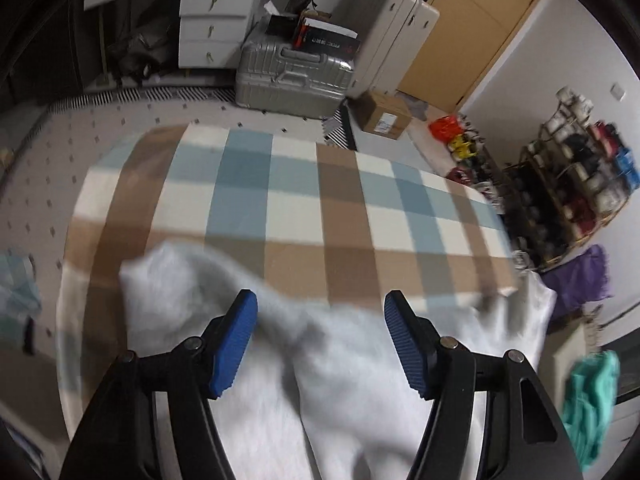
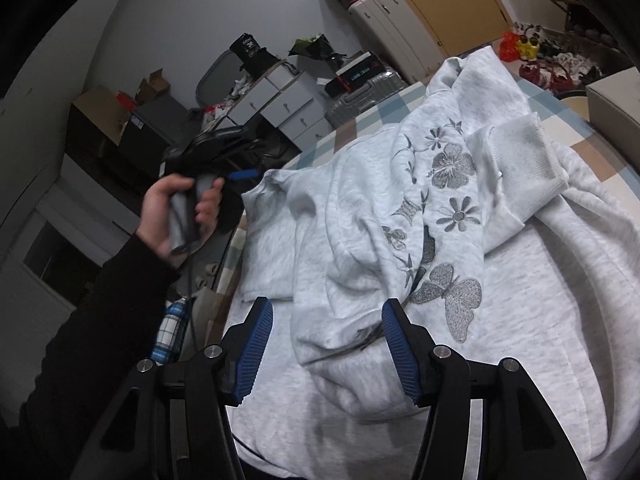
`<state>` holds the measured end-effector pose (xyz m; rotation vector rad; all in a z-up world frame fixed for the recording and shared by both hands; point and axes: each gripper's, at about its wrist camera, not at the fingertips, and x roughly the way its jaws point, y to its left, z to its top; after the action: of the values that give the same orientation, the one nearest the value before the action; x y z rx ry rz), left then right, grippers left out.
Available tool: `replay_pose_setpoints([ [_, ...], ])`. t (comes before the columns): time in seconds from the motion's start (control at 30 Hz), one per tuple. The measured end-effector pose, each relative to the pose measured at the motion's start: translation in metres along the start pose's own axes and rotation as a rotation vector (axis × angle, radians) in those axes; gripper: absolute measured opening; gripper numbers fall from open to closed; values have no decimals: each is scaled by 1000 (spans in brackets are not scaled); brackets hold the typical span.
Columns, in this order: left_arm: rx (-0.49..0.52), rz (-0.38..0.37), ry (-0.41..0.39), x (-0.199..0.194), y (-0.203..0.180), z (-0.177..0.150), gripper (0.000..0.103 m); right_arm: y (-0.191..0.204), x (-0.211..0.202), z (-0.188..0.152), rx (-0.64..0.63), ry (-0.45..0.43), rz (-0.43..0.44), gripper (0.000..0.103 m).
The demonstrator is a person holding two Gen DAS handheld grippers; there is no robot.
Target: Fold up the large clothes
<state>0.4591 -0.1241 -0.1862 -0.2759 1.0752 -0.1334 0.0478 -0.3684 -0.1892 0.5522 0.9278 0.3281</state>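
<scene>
Sweatshirt [image 2: 400, 240], pale grey and embroidered with dark flowers and a butterfly, lies crumpled straight beneath and ahead of our right gripper [image 2: 327, 354]. That gripper's blue pads stand apart with nothing pinched between them; the bunched fabric sits below the gap, not pressed by either pad. Just past the right pad we see the butterfly, and further out a ribbed cuff [image 2: 520, 160] folded across the body of the garment. Off to the left of this gripper, our left hand [image 2: 176, 212] in a black sleeve grips the handle of the left gripper [image 2: 240, 176], raised beside the garment's edge.

From the left gripper's [image 1: 321, 344] own camera, its pads also stand apart and empty. The same sweatshirt [image 1: 320, 380] spreads blurred beneath and between them, untouched as far as we can tell. Beyond its tips we see the checked cover [image 1: 300, 200] of blue, brown and white on which the garment rests. Further ahead sits a silver suitcase [image 1: 292, 76] on the floor, with a white chest of drawers [image 1: 212, 28] to its left. Far to the right stands a shoe rack [image 1: 568, 184].
</scene>
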Motion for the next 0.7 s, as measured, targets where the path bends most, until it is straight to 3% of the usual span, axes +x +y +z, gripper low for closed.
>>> replay_pose_setpoints([
  [0.1,-53,228,171,36,23,-5,54,-3,1,3,-2,9,1,57],
  [0.17,-151,201,270,54,49,-25,50,-5,2,4,1,14,2,58],
  [0.27,-102,194,241,53,57,-49,51,-6,2,6,-5,18,-2,57],
  [0.47,-127,162,127,35,69,-84,51,-4,-3,4,-30,4,-14,58],
  [0.6,-149,139,53,-6,59,-95,50,-11,-9,10,-18,-23,-33,59],
  [0.7,-126,69,8,-40,45,-116,50,-20,-15,17,0,-45,-48,59],
])
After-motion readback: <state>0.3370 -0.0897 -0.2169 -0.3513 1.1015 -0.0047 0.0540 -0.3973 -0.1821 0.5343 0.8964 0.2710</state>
